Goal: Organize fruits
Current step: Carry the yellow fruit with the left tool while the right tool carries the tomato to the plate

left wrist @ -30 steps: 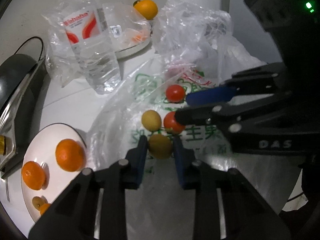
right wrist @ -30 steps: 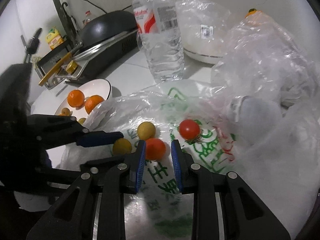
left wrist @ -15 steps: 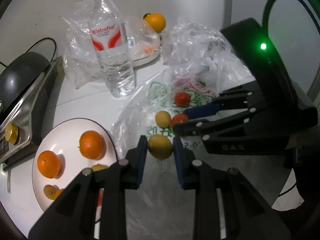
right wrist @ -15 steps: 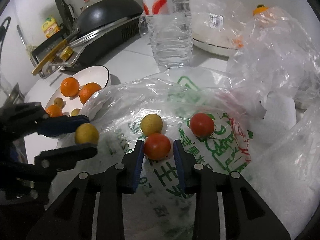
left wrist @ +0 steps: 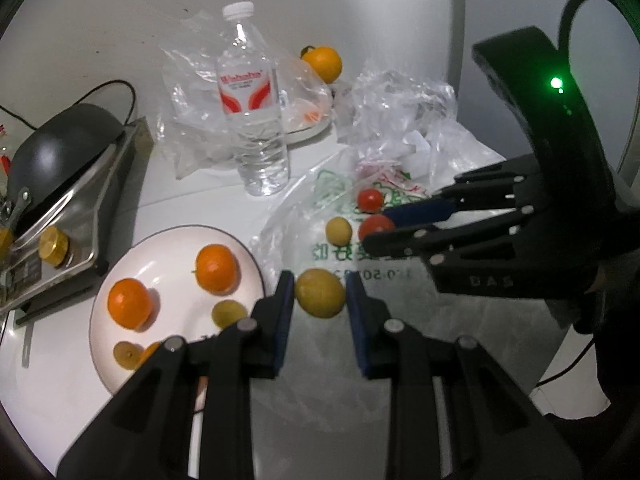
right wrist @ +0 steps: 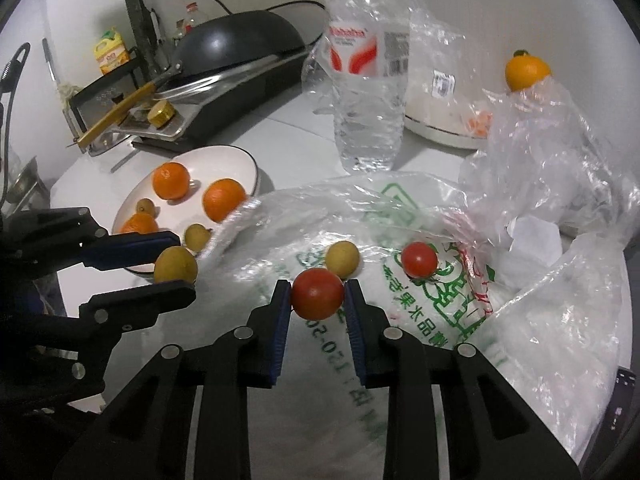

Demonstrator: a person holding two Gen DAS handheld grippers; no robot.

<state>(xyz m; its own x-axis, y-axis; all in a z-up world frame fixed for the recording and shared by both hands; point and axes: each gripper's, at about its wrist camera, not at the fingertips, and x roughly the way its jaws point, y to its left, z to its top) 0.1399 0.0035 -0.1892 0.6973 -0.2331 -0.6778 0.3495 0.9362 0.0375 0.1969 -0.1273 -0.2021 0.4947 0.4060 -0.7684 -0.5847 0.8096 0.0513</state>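
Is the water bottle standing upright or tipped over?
Upright. The water bottle stands on its base on the counter with its white cap on top.

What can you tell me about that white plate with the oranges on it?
The white plate is round, shallow, glossy like ceramic, with a thin dark rim. It lies flat on the white counter, between a black cooker and a printed plastic bag. On it lie orange fruits and small yellowish ones. Neither gripper touches it.

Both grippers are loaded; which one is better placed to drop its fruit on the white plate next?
Left. The left gripper holds the yellow fruit beside the white plate. The right gripper, shut on the red tomato, hangs over the printed bag, farther away.
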